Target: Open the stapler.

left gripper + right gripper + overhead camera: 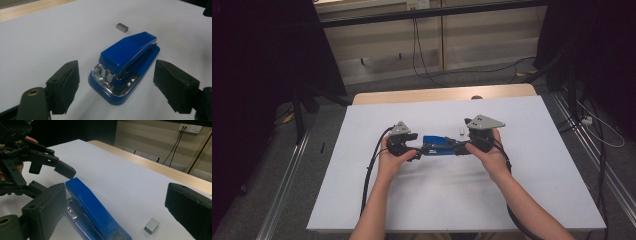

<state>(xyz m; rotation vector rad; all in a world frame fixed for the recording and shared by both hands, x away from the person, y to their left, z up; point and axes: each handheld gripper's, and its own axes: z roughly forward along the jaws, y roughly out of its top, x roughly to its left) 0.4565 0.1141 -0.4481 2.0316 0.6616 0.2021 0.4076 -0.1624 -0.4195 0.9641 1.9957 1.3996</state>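
Observation:
A blue stapler (438, 144) lies flat on the white table cover (437, 200), lengthwise between my two grippers. My left gripper (422, 149) stands open at its left end. In the left gripper view the stapler's metal-mouthed end (127, 52) sits between the two pads with a gap on each side. My right gripper (457, 147) is at the other end, jaws wide. In the right gripper view the stapler (92, 207) runs beside the left pad (47, 210), untouched, with the left gripper (53, 178) beyond it. A small grey block of staples (460, 132) (122, 27) (151, 225) lies just behind the stapler.
The wooden table edge (442, 94) shows past the white cover. Black stands (302, 100) flank the table, metal rails (287, 180) run along the floor on both sides, and cables (422, 55) hang at the back wall. Each gripper trails a black cable towards the person.

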